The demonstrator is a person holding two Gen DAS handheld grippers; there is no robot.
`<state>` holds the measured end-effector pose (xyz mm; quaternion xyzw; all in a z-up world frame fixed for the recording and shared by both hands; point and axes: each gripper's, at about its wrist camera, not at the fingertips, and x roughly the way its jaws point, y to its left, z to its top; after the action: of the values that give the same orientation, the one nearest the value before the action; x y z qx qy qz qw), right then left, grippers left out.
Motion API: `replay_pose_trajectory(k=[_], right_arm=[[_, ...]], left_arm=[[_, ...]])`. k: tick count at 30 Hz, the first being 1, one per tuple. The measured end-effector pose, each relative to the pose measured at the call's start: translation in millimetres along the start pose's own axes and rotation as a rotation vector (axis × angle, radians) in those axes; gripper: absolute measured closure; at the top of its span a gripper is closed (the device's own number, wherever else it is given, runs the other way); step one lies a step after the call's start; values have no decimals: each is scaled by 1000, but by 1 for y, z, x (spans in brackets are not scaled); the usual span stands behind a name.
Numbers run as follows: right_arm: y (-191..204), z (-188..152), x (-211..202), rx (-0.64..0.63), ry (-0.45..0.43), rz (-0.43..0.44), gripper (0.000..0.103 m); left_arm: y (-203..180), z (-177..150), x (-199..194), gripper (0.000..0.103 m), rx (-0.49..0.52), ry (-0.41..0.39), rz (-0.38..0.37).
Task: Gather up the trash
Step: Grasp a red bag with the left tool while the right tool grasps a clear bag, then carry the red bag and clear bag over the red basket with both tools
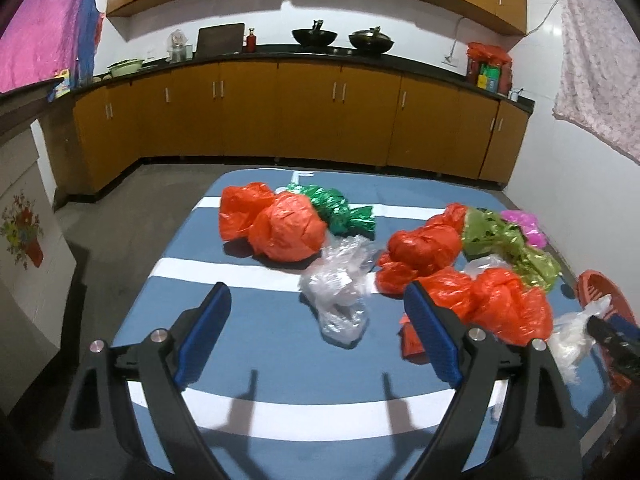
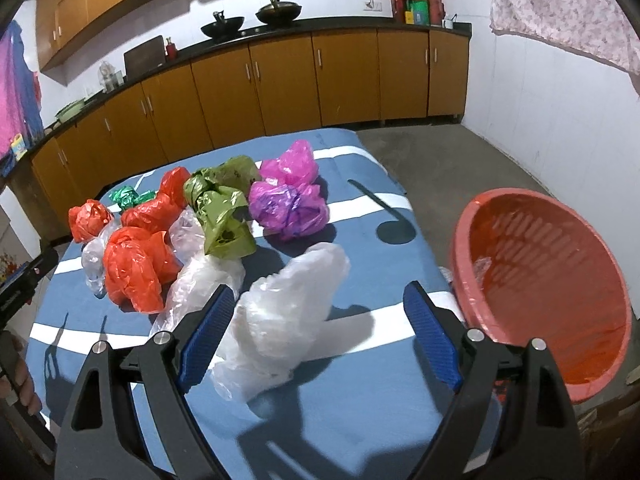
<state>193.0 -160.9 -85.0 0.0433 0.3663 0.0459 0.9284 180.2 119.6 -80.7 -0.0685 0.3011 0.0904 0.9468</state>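
Observation:
Crumpled plastic bags lie on a blue cloth with white stripes (image 1: 280, 344). My left gripper (image 1: 316, 296) is open and holds nothing. A clear bag (image 1: 340, 296) lies just beyond its fingertips, with orange bags (image 1: 286, 228) and a green foil bag (image 1: 340, 208) behind it. My right gripper (image 2: 320, 294) is open around a blurred white bag (image 2: 280, 312). That bag rests against the left pad (image 2: 208, 328) and stands clear of the right pad. A salmon-red basket (image 2: 540, 292) sits to the right of it, off the table's edge.
More bags lie ahead of the right gripper: orange (image 2: 136, 264), olive green (image 2: 224, 216), pink and purple (image 2: 288, 200). The basket's rim (image 1: 600, 292) shows at the far right of the left wrist view. Kitchen cabinets (image 1: 280, 112) line the back wall across bare floor.

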Motion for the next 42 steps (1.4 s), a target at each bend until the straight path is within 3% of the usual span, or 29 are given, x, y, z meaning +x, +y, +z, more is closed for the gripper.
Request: replay_pose_trajectory(k=[4,6,8,14,21,24,25,29,42], right_arm=[[6,-3,14,-21,53,28,67],[6,-6,12,-25,53,34,78],[5,-6,5,-26,46,37,83],[-11,-4,-12,-4,19,14,84],[-21,-3,-18,11,19,5,84],[-22,-6,-18,8,25,4,84],[-22,-6,-18,8,26,4,83],[-23,-7,-19,11,26,7,84],[-23,-4,-34,19,-6,25,84]], left_arm=[[-11,4,-1,16,1,-5,-34],[-19,7,-1,17,6,-3,-56],[-30,9,-1,19,11,3,-84],[-69,9,4,30,52,39,-163],[-101,3,21,40,99,93,-187],[-107,0,33,55,105,141,-198],[-108,-1,37,67,99,160,-207],[-107,-6,38,80,92,171,-232],[-91,-3,11,85,83,108,-262]])
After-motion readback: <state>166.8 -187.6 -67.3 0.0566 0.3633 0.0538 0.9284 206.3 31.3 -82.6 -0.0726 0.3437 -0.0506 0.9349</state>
